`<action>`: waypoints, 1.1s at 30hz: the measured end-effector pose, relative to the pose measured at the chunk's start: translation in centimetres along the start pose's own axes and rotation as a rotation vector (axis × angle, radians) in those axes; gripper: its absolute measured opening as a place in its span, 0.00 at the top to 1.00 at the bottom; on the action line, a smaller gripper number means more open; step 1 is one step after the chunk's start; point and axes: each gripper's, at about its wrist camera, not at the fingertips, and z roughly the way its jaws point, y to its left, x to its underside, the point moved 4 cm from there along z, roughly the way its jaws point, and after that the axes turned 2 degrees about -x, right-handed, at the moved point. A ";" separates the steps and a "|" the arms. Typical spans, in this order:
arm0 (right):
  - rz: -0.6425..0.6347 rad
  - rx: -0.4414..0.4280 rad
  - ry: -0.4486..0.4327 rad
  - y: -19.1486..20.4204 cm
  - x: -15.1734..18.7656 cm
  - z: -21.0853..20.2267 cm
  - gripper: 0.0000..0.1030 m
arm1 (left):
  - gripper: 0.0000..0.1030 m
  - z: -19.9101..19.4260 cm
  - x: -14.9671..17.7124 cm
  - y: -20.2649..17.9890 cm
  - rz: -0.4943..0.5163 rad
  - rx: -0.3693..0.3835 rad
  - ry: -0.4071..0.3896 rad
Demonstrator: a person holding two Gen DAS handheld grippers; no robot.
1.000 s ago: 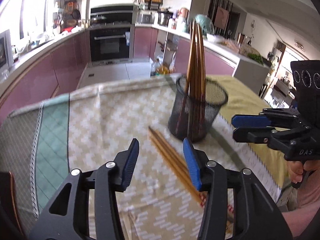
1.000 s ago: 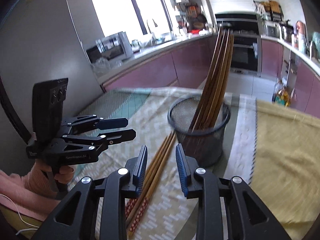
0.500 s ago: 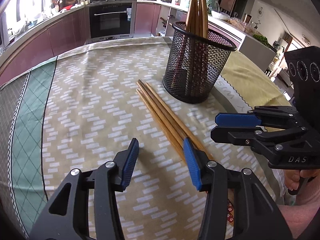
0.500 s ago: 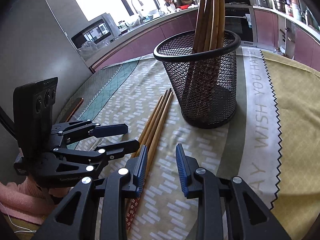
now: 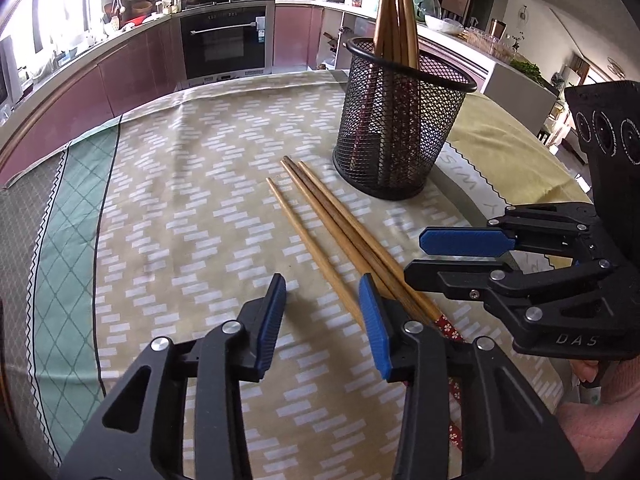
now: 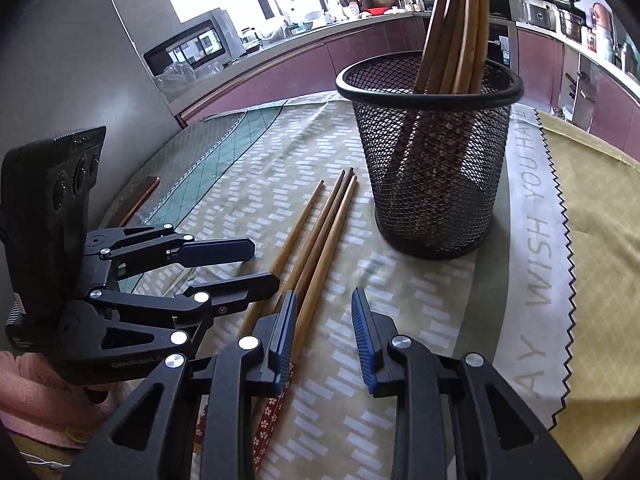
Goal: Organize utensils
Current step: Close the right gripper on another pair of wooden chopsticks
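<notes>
Three wooden chopsticks (image 5: 328, 232) lie side by side on the patterned tablecloth, tips toward a black mesh cup (image 5: 400, 120) that holds several more chopsticks upright. They also show in the right wrist view (image 6: 316, 240), left of the cup (image 6: 432, 152). My left gripper (image 5: 322, 308) is open and empty, low over the cloth, with the chopsticks' thick ends by its right finger. My right gripper (image 6: 324, 328) is open and empty, its left finger over the chopsticks' red patterned ends. Each gripper shows in the other's view: the right (image 5: 444, 256), the left (image 6: 252, 264).
The tablecloth (image 5: 180, 200) covers a round table, with a yellow cloth (image 6: 600, 200) on the right side. Beyond the table edge are kitchen counters, an oven (image 5: 224, 44) and a microwave (image 6: 188, 48).
Both grippers have dropped lower and closer to the lying chopsticks. The cup now looms larger in both views. Both grippers stay open.
</notes>
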 end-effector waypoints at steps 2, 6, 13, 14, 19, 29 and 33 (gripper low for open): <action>-0.009 0.013 0.004 0.1 -0.1 0.2 0.74 | 0.67 -0.1 0.1 0.2 -0.005 0.002 0.002; -0.022 0.033 0.006 0.1 -0.1 0.5 0.74 | 0.69 -0.1 0.1 0.4 -0.008 -0.004 0.003; -0.046 0.071 0.014 0.5 -0.5 1.0 0.74 | 0.69 -0.1 0.2 0.2 -0.002 -0.016 -0.002; -0.047 0.079 0.014 0.5 -0.5 1.1 0.75 | 0.69 -0.1 0.2 0.2 -0.002 -0.015 -0.003; -0.055 0.105 0.016 0.5 -0.9 1.4 0.78 | 0.74 0.0 0.2 0.4 -0.013 -0.012 -0.003; -0.016 0.114 0.001 0.2 -1.5 2.1 0.89 | 0.84 0.2 -0.2 1.1 -0.029 -0.014 -0.005; 0.024 0.089 -0.005 -0.4 -1.3 1.8 0.92 | 0.88 0.1 -0.2 1.4 -0.048 -0.016 -0.006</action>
